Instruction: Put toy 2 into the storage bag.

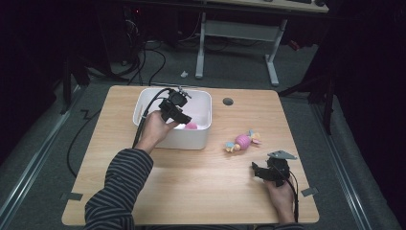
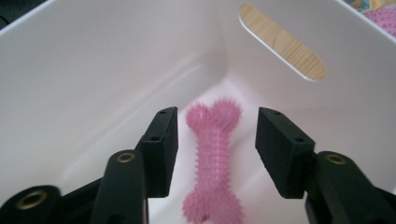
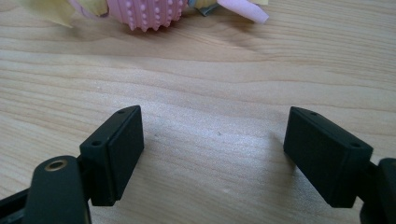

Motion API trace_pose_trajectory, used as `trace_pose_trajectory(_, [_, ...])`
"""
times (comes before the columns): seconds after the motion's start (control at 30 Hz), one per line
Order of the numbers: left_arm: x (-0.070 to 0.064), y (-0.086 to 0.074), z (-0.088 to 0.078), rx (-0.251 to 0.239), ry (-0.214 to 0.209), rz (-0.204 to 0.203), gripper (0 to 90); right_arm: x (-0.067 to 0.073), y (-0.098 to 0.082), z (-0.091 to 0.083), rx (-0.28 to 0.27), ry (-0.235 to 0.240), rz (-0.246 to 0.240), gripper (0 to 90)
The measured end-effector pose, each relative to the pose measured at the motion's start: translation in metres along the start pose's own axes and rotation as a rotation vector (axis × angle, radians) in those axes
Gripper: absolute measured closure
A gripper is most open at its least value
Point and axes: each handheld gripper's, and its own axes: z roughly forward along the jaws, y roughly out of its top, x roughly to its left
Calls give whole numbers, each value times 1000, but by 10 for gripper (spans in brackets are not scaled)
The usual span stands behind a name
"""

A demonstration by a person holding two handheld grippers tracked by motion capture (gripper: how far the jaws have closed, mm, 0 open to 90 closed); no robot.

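High view shows a light wooden table (image 1: 191, 182) with a white plastic bin with rounded corners (image 1: 198, 139) standing near its far edge. The left gripper (image 1: 184, 120) is held by the left hand (image 1: 155, 128) over the near wall of this bin and points down into it. Left gripper view looks between the two black jaws into the bin (image 2: 93, 70): a pink rubber bone toy covered with small spikes (image 2: 212, 158) lies on the white floor of the bin, close to a corner. The jaws stand apart, one on each side of the bone, and the pads do not touch it, so nothing is gripped; there is a clear gap on both sides. Behind the bone, an oval handle hole (image 2: 282, 42) in the bin wall lets the wood of the table be seen. On the right side of the table the right gripper (image 1: 256, 170) is in the right hand (image 1: 280, 194) (a grey three-cornered plate sits on top of it), low over the wood and pointing to the left. Its jaws are wide apart and empty, with only bare table (image 3: 210, 116) between them. A pink studded ball toy with pale cloth strips (image 1: 243, 142) lies on the table between the bin and the right gripper, touching neither of them; in the right gripper view it (image 3: 147, 11) is at the top edge, well ahead of the jaws.
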Motion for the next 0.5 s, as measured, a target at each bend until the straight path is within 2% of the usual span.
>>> trace_pose_trajectory(0.17, [1, -1, -8, -22, 7, -7, 459, 0, 0, 0, 0, 0, 0, 203])
trace_pose_trajectory(0.5, [-3, -7, -34, -106, 15, -19, 420, 0, 0, 0, 0, 1, -1, 203])
